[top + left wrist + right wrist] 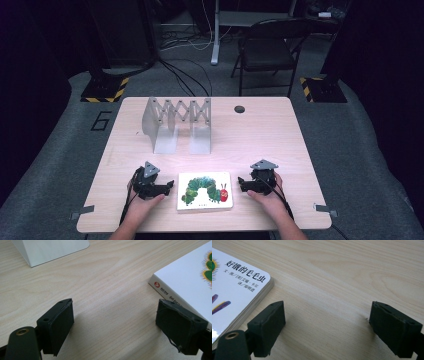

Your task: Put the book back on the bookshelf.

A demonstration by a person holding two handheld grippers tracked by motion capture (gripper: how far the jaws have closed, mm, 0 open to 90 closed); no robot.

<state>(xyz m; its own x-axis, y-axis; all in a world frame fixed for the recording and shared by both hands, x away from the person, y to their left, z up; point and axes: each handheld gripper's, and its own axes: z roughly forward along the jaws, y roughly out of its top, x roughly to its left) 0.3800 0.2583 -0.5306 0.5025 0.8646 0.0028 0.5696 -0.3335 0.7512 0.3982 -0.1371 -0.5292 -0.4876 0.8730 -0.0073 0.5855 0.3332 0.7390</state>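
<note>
The board book [205,190] lies flat, cover up, in the lower centre of the high view, close to the near edge of the table [260,135]. It sits squarely between the two grippers, which suggests it is set there to be taken from both sides. The metal book rack [178,125], a folding lattice with upright plates, stands in the upper left of the tabletop, well apart from the book and unoccupied; in my judgement it is the likely destination.

The left gripper [150,184] rests low on the table just left of the book. In the left gripper view its jaws stand wide apart with bare wood between them; the right-hand pad [180,323] lies beside the book's corner [185,287], whether touching cannot be told. It holds nothing.

The right gripper [256,183] rests just right of the book, apart from it. In the right gripper view its jaws gape fully, nothing between them, with the book's corner [239,285] at the upper left of that frame.

Both forearms enter from the bottom edge, hands wrapped round the grippers, jaws pointing inward towards the book, roughly level with the table.
</note>
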